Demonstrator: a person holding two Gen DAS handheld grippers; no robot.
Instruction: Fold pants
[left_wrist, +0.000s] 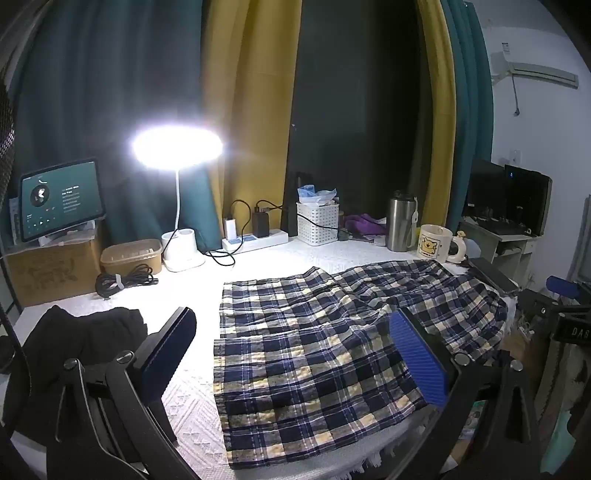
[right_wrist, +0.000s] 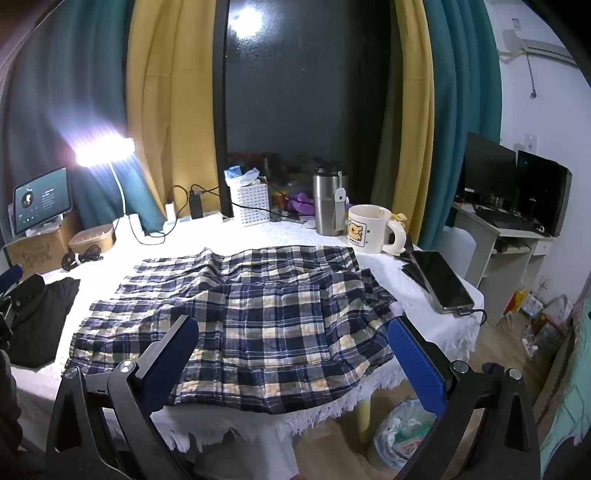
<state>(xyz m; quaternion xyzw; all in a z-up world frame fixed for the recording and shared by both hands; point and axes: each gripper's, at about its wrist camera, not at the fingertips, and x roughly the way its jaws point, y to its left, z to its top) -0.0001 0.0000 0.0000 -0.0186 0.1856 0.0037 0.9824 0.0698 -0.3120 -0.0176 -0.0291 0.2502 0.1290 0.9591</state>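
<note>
Black garment lay at the table's left edge. Plaid pants were spread flat from centre to the right edge, overhanging the front. Left gripper and right gripper both gaped fully, holding nothing. Mug stood behind at the right.

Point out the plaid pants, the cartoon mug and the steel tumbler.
Navy-and-cream plaid pants (right_wrist: 258, 314): right wrist view, middle of the fabric.
White cartoon-print ceramic mug (right_wrist: 369, 229): right wrist view, printed side.
Stainless steel tumbler (left_wrist: 400, 225): left wrist view, body.
</note>
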